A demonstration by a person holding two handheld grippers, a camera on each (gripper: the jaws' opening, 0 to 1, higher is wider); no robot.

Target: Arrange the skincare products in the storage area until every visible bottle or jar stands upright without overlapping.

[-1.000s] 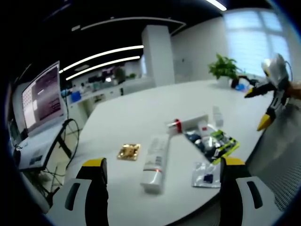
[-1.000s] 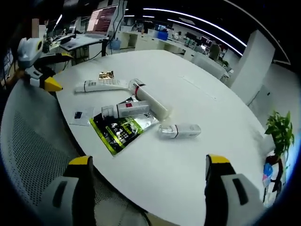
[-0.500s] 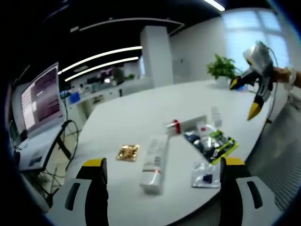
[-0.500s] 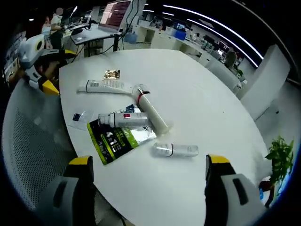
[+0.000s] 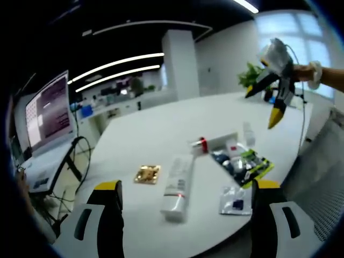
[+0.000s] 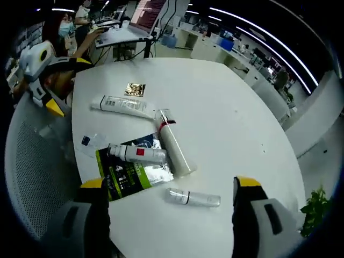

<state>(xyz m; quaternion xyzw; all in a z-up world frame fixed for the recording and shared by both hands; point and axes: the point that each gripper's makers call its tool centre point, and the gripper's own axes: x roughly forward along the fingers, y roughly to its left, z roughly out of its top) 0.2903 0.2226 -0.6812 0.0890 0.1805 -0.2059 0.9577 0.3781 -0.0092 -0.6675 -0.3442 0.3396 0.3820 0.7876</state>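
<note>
Skincare items lie flat on a round white table [image 6: 226, 107]. In the right gripper view: a white tube [image 6: 122, 105], a long white bottle with a red band [image 6: 173, 144], a white bottle with a red label [image 6: 135, 154] on a green-black sachet [image 6: 124, 178], and a small clear bottle [image 6: 192, 198]. The left gripper view has the white tube [image 5: 177, 185], red-banded bottle [image 5: 215, 142] and sachet [image 5: 252, 164]. My left gripper [image 5: 185, 201] is open above the table edge; it also appears as the left gripper [image 6: 45, 80]. My right gripper [image 6: 171, 200] is open, held high, seen as the right gripper [image 5: 264, 105].
A gold foil packet [image 6: 134, 89] and a clear packet [image 6: 90, 142] also lie on the table. A mesh chair [image 6: 32, 177] stands at the near edge. Desks with monitors [image 5: 51, 110] and a potted plant [image 5: 252, 78] stand around; a seated person [image 6: 64, 29] is behind.
The right gripper has risen and moved in over the table, so its view now looks down more steeply. The left gripper has stayed put. The products have not moved.
</note>
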